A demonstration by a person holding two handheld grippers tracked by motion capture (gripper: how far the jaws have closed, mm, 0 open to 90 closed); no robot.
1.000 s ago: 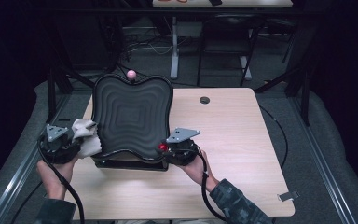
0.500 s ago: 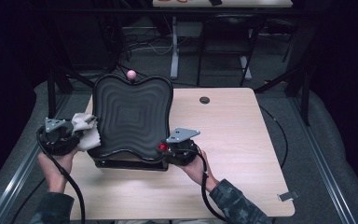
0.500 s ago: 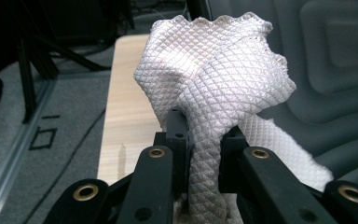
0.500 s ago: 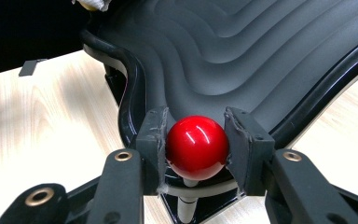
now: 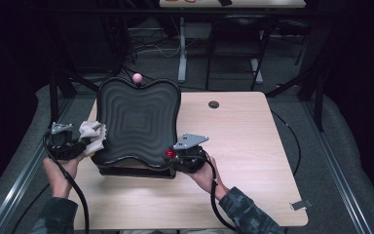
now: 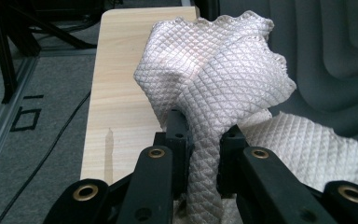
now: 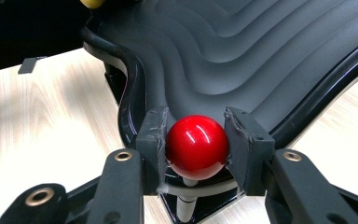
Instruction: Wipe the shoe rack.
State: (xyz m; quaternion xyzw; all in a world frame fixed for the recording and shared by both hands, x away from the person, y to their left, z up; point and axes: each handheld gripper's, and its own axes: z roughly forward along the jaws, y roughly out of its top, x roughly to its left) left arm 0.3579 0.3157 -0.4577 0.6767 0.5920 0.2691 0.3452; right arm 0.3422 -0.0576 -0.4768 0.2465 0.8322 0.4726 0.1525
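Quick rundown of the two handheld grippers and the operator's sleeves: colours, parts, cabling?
Both grippers are black. The left gripper has two black jaws with brass-coloured rivets at the links. The right gripper has the same brass rivets, with worn, scuffed pads. Each carries a grey three-cornered plate on top and trails a thick black cable. The sleeves are dark camouflage-patterned.
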